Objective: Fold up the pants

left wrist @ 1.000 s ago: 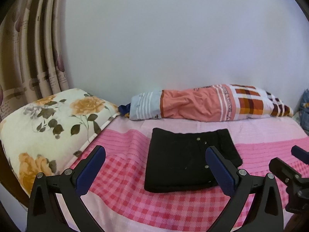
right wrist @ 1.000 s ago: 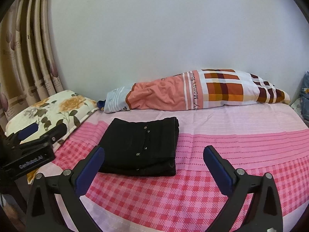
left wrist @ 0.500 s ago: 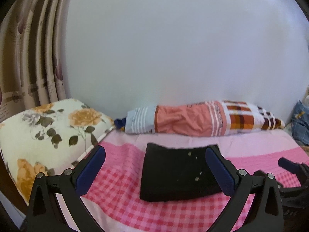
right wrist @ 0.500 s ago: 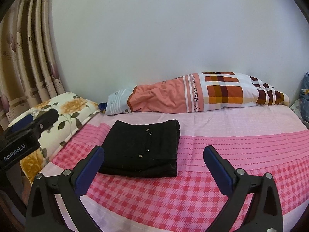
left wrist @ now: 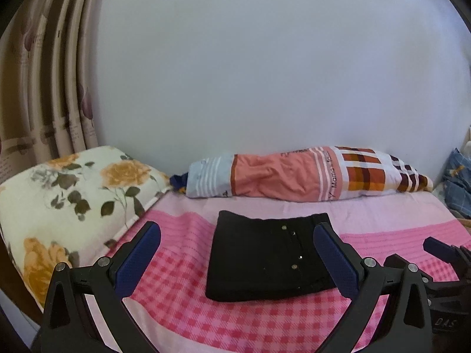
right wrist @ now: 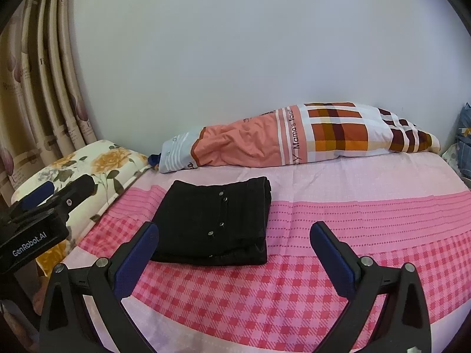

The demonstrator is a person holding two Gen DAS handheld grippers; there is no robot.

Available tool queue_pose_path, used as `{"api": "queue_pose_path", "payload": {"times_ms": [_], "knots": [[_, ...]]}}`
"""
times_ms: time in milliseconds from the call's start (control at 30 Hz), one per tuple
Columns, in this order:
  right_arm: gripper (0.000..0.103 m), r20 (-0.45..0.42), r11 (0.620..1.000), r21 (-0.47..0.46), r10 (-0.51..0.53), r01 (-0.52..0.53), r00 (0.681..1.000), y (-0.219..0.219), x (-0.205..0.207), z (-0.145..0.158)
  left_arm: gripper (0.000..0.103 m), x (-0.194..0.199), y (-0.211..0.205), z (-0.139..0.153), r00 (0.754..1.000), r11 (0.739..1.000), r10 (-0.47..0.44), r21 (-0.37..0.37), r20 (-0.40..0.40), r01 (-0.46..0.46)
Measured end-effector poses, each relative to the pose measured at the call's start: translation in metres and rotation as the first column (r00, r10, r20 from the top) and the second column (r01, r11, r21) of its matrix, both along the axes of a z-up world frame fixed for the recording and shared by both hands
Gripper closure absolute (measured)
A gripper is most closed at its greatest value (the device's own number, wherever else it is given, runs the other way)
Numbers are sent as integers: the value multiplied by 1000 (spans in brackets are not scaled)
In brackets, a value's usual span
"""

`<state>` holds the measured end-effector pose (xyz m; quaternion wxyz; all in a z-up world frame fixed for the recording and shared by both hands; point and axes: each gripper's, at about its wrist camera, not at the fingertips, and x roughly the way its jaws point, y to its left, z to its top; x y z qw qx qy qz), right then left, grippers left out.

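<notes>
The black pants lie folded into a compact rectangle on the pink checked bedsheet, with small metal snaps on top. They also show in the right wrist view. My left gripper is open and empty, held above the near edge of the bed in front of the pants. My right gripper is open and empty, to the right of the pants. Each gripper shows at the edge of the other's view.
A floral pillow lies at the left. A rolled orange and plaid blanket lies along the white wall behind the pants. Curtains hang at the far left. Blue fabric sits at the right edge.
Both grippers have stayed open and drawn back slightly from the folded pants. The left view tilted up, then settled lower again. The pants have not moved.
</notes>
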<state>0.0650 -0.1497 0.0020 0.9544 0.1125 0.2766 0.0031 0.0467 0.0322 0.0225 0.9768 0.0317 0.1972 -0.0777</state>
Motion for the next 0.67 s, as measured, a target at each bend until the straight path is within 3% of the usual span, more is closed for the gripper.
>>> {"api": "queue_pose_path", "payload": {"times_ms": [300,500,667], "knots": [[1,-28,1000,3,11,-11,1000,3,3,-9,0,10,-4,-19,995,1000,-17,13,-94,18],[1,-40,1000,8,13,-13,999,3,5,-13,0,14,-3,-27,993,1000,-8,-22,-117,6],[1,-39,1000,3,8,-8,999,2,6,-15,0,13,-8,-28,994,1000,13,6,-113,-12]]}}
